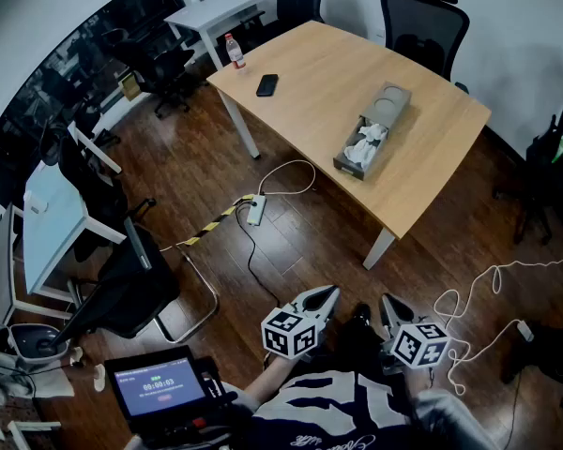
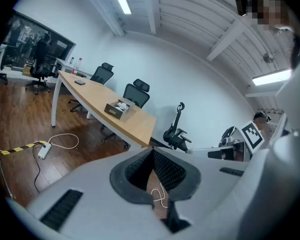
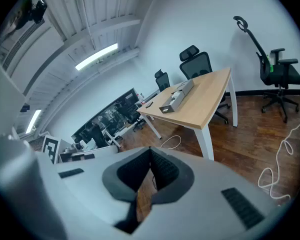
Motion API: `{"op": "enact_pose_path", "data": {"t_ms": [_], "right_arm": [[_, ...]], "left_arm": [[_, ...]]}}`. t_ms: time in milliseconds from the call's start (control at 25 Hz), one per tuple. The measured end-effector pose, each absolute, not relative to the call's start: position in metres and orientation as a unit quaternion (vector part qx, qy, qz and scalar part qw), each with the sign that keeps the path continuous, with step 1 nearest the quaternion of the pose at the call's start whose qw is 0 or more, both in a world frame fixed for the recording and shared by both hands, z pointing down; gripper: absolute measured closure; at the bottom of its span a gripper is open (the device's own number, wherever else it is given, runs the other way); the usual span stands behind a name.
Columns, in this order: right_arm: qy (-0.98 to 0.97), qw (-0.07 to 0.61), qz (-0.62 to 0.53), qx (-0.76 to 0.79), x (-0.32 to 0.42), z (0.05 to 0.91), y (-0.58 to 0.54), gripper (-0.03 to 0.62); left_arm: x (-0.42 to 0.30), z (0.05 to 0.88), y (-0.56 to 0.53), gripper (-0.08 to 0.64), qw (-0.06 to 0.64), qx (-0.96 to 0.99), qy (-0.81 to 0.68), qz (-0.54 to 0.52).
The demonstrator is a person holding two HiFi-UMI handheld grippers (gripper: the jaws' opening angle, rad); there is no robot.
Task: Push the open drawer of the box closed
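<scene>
A long grey box (image 1: 375, 129) lies on the wooden table (image 1: 310, 64), far ahead of me. Its drawer (image 1: 362, 150) is pulled out toward the table's near edge and holds crumpled white material. The box is small in the left gripper view (image 2: 119, 108) and in the right gripper view (image 3: 176, 98). My left gripper (image 1: 325, 296) and right gripper (image 1: 388, 302) hang low by my body above the floor, well short of the table. The jaws of both meet at their tips with nothing between them, seen in the left gripper view (image 2: 152, 149) and the right gripper view (image 3: 150, 149).
A black phone (image 1: 267, 84) and a water bottle (image 1: 234, 52) sit at the table's far left. Office chairs (image 1: 424, 22) stand behind the table. A power strip (image 1: 256, 210) and cables lie on the wooden floor, with a white cable (image 1: 479, 298) at my right.
</scene>
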State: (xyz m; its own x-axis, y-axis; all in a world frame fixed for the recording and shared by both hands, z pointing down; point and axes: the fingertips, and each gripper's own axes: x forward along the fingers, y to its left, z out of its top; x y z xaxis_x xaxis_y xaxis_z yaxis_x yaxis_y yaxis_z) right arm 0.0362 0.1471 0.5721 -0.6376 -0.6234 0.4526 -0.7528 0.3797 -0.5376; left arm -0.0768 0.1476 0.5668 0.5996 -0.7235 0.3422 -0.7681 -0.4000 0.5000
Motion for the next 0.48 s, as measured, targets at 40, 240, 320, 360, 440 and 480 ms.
{"op": "enact_pose_path", "data": {"t_ms": [40,240,320,360,440,480], "right_arm": [[-0.827,0.089,0.368,0.414,0.039,0.571,0.138,0.594],[-0.834,0.097,0.363,0.405,0.055,0.567,0.080,0.594],[-0.836,0.095,0.361,0.402,0.064,0.564,0.057,0.594],[-0.838,0.094,0.359,0.400,0.069,0.561,0.046,0.594],[-0.841,0.091,0.356,0.398,0.077,0.557,0.025,0.594],[-0.842,0.090,0.355,0.396,0.080,0.556,0.017,0.594]], "left_arm": [[-0.075,0.566,0.139,0.558,0.318,0.834,-0.450,0.033],[-0.066,0.564,0.088,0.558,0.320,0.824,-0.467,0.030],[-0.059,0.561,0.071,0.558,0.320,0.821,-0.471,0.030],[-0.056,0.559,0.064,0.558,0.320,0.820,-0.473,0.030],[-0.049,0.555,0.052,0.558,0.318,0.818,-0.478,0.034],[-0.047,0.554,0.047,0.558,0.318,0.817,-0.481,0.034]]}}
